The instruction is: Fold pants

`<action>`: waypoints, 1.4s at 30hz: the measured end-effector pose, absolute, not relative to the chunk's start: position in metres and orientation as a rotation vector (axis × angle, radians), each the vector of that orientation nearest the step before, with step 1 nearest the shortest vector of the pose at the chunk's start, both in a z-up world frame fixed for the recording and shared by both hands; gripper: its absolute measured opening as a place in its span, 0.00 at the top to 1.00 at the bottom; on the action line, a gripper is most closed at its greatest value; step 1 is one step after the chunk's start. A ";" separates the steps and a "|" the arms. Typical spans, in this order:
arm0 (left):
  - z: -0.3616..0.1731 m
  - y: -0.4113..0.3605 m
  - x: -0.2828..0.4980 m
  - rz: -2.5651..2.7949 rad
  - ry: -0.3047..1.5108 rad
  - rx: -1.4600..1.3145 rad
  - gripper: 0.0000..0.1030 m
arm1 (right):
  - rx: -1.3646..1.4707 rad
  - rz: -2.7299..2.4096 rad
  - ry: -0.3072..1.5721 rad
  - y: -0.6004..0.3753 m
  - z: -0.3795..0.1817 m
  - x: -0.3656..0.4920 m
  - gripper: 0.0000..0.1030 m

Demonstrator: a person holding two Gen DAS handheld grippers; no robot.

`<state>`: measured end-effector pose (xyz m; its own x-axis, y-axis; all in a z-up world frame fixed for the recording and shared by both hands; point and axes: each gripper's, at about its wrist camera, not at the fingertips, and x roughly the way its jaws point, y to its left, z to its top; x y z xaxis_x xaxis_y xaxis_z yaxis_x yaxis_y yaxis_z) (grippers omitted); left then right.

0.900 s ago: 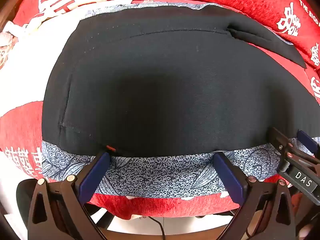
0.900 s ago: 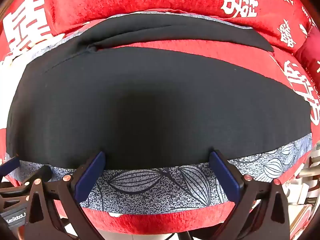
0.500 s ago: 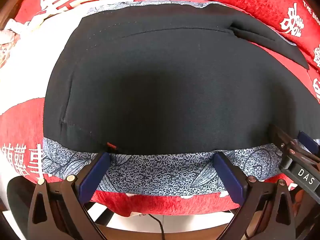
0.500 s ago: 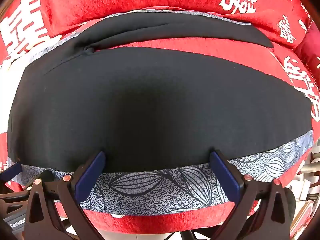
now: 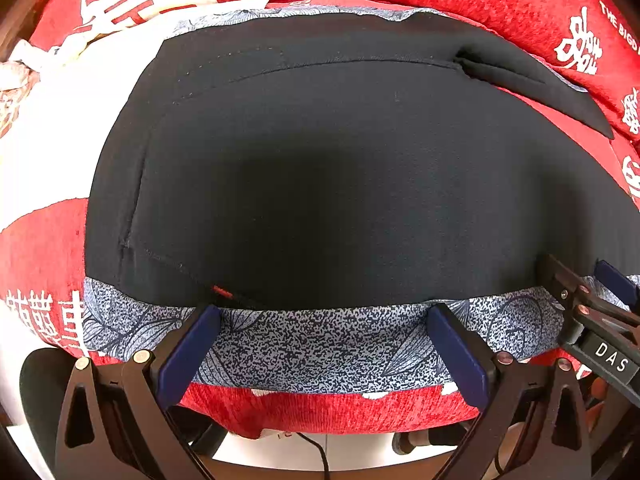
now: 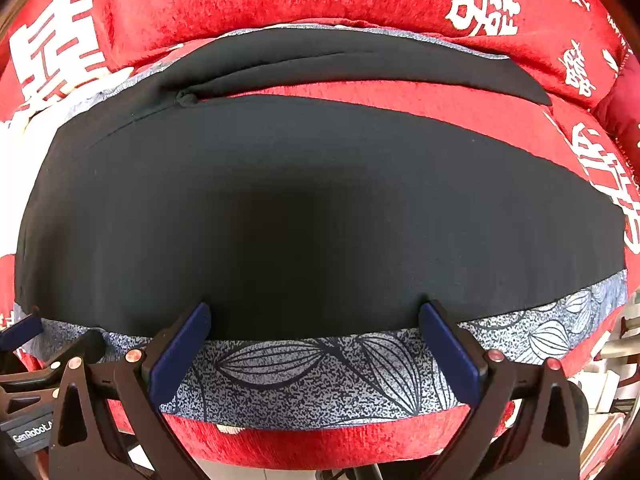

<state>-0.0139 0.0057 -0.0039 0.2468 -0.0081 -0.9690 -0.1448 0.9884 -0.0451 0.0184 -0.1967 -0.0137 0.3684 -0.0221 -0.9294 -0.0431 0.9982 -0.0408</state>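
Spread flat across a red plush cushion (image 5: 320, 412) with white characters, over a grey leaf-print cloth (image 5: 320, 344): black fabric pants (image 5: 320, 184), waist end left, legs splayed toward the right, far leg (image 6: 360, 64) apart from the near one. At the near hem, left gripper (image 5: 324, 344) and right gripper (image 6: 316, 344), fingers spread wide, holding nothing. Likely risk: pinching the cloth underneath along with the hem, dragging both into the fold.

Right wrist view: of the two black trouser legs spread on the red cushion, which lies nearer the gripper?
The wide black trouser leg in front, its hem reaching the blue fingers; the narrow black trouser leg lies behind, beyond bare red cushion.
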 end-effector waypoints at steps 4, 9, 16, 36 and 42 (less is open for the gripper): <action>-0.004 0.011 -0.010 0.099 1.319 -0.139 0.00 | -0.066 0.013 1.202 -0.195 -0.013 0.018 0.00; -0.005 0.010 -0.010 0.082 1.330 -0.131 0.00 | -0.076 0.028 1.218 -0.195 -0.015 0.018 0.00; -0.007 0.000 0.007 0.077 1.332 -0.101 0.00 | -0.085 0.036 1.218 -0.195 -0.014 0.019 0.00; 0.031 -0.002 -0.001 0.109 1.189 -0.044 0.00 | -0.011 0.074 1.239 -0.206 0.005 0.026 0.00; 0.040 0.015 0.014 0.129 1.181 -0.070 0.00 | -0.028 0.118 1.173 -0.195 0.025 0.042 0.00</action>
<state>0.0144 0.0146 0.0396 0.3740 0.0641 -0.9252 -0.1370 0.9905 0.0132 0.0420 -0.1947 0.0249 0.3818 0.0776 -0.9210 -0.1069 0.9935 0.0394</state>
